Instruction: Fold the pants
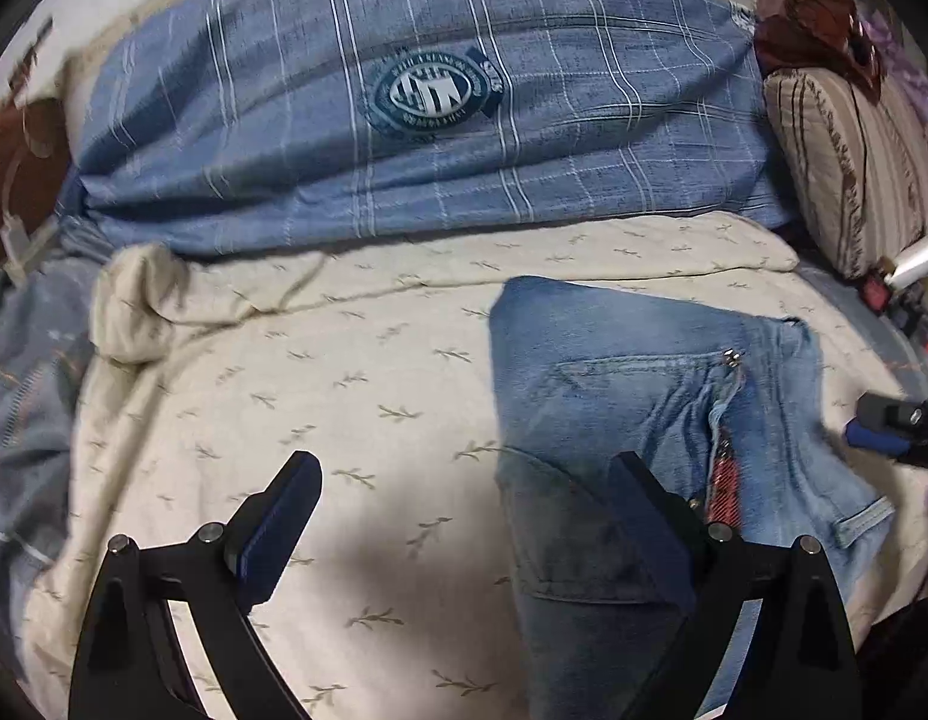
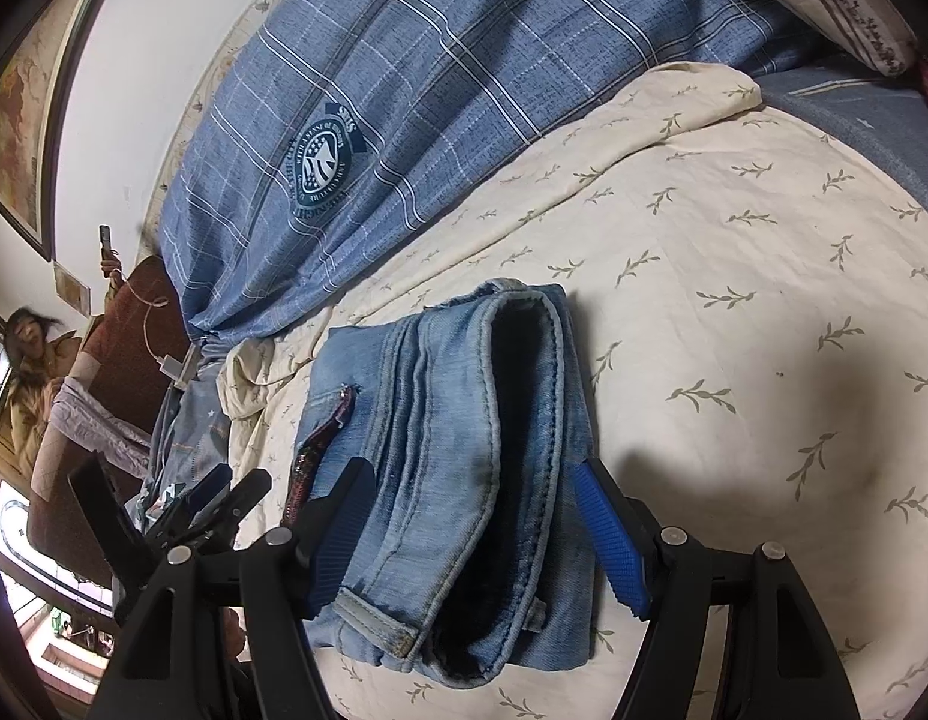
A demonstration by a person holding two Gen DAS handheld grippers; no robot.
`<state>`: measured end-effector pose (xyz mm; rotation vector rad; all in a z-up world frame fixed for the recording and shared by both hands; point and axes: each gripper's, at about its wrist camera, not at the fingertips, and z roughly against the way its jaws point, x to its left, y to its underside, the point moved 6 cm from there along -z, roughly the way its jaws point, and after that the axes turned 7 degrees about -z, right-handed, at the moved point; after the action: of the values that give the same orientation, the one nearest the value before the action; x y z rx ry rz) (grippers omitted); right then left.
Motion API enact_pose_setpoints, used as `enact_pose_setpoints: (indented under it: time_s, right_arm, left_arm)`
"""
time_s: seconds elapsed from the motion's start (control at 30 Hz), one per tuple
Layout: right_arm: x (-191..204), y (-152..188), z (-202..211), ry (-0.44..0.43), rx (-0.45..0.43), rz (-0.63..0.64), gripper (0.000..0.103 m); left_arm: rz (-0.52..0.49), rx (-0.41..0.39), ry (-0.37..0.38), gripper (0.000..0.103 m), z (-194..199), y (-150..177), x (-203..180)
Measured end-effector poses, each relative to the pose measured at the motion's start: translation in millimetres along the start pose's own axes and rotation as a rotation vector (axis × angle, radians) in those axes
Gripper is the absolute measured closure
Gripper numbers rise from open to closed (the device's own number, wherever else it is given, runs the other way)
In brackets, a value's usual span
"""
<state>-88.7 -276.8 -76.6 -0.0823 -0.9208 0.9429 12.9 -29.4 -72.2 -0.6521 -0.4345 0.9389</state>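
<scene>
The light blue jeans point(image 2: 464, 450) lie folded into a thick stack on the cream leaf-print sheet point(image 2: 733, 300), waistband end toward the camera. My right gripper point(image 2: 478, 540) is open and straddles that end. Its left blue pad point(image 2: 338, 546) sits over the denim and its right pad point(image 2: 613, 546) is at the stack's right edge. In the left wrist view the jeans point(image 1: 643, 372) lie to the right with the zipper fly showing. My left gripper point(image 1: 469, 516) is open and wide. One finger is over the bare sheet, the other over the denim. The right gripper point(image 1: 889, 426) shows at the right edge.
A rolled blue plaid duvet point(image 1: 434, 108) lies across the back of the bed, and a striped pillow point(image 1: 847, 162) is at the right. The sheet point(image 1: 344, 390) spreads left of the jeans, bunched at its far left corner. A person point(image 2: 38, 360) is far left beside the bed.
</scene>
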Motion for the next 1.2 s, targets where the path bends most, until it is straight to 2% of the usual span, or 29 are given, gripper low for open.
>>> enact_pose_setpoints:
  time_s: [0.1,0.2,0.27,0.4,0.53,0.6,0.7,0.83,0.9,1.03,1.2]
  right_arm:
    - [-5,-1,0,0.011,0.002,-0.012,0.03]
    - [-13,-3,-1,0.016,0.011,-0.047,0.03]
    - [-17,-4,-2,0.006,0.019,-0.07,0.03]
    - [-18,-1,-9,0.001,0.063,-0.081,0.03]
    - [-23,4,-19,0.024,0.107,-0.078,0.03]
    - [-25,6,-21,0.034,0.124,-0.078,0.03]
    - [-27,4,-24,-0.002,0.155,-0.078,0.03]
    - [-32,-1,-29,-0.098,0.218,-0.115,0.03]
    - [-33,-2,-31,-0.148,0.253,-0.129,0.03]
    - [-28,0,-35,-0.185,0.29,-0.107,0.029]
    - [-17,4,-40,-0.189,0.297,-0.078,0.028]
  left_arm:
    - [0.046,0.058,0.152,0.007,-13,-1,1]
    - [0.095,0.099,0.247,0.007,-25,0,6]
    - [0.093,0.13,0.323,0.007,-31,0,5]
    - [0.059,0.154,0.387,0.007,-40,1,2]
    - [0.065,0.182,0.5,0.007,-48,4,3]
    - [0.067,0.198,0.585,0.007,-53,7,3]
    - [0.11,0.223,0.687,0.007,-65,12,6]
    - [0.124,0.214,0.826,0.007,-64,11,2]
    - [0.114,0.218,0.861,0.006,-65,12,-3]
    - [0.114,0.234,0.941,0.006,-65,11,-14]
    - [0.094,0.227,0.92,0.006,-65,8,-24]
